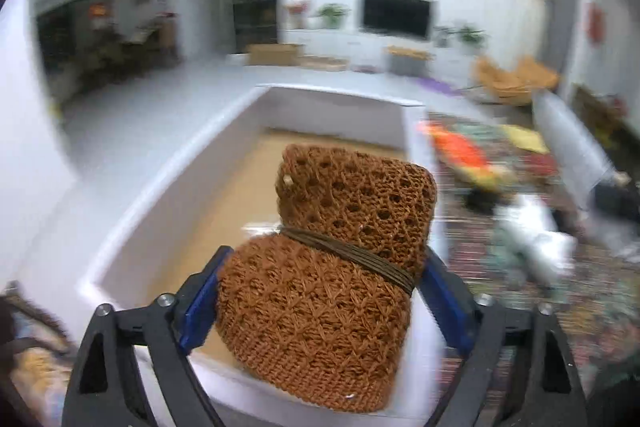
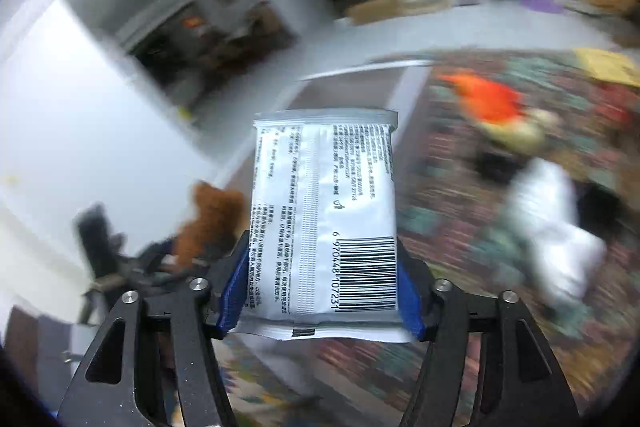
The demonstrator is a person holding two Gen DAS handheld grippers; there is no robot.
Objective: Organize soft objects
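The left gripper (image 1: 320,307) pinches a brown knitted bundle (image 1: 332,267) between its blue pads (image 1: 200,311), which press into the bundle's lower half on either side. A dark cord (image 1: 360,255) is wound round the bundle's middle. The bundle hangs over a white box (image 1: 168,195) with a brown bottom; its lower end covers part of the box's near wall, and whether it touches that wall cannot be told. The box sits at the left edge of a many-coloured patterned cloth (image 1: 580,287), which is smeared by motion blur.

The right gripper (image 2: 320,291) pinches a white packet (image 2: 324,215) printed with small text and a barcode, the blue pads (image 2: 234,291) pressing its lower edges. The packet's bottom seam is partly cut off behind the gripper.

On the cloth lie an orange soft thing (image 2: 488,99), a white soft thing (image 2: 556,227) and a yellow piece (image 2: 608,67) near the far right edge; all three are too blurred to identify. In the right wrist view the left gripper and its brown bundle show at lower left as a blur. The room behind, with a dark screen (image 1: 396,13) on the far wall and plants beside it, is soft and hard to make out.
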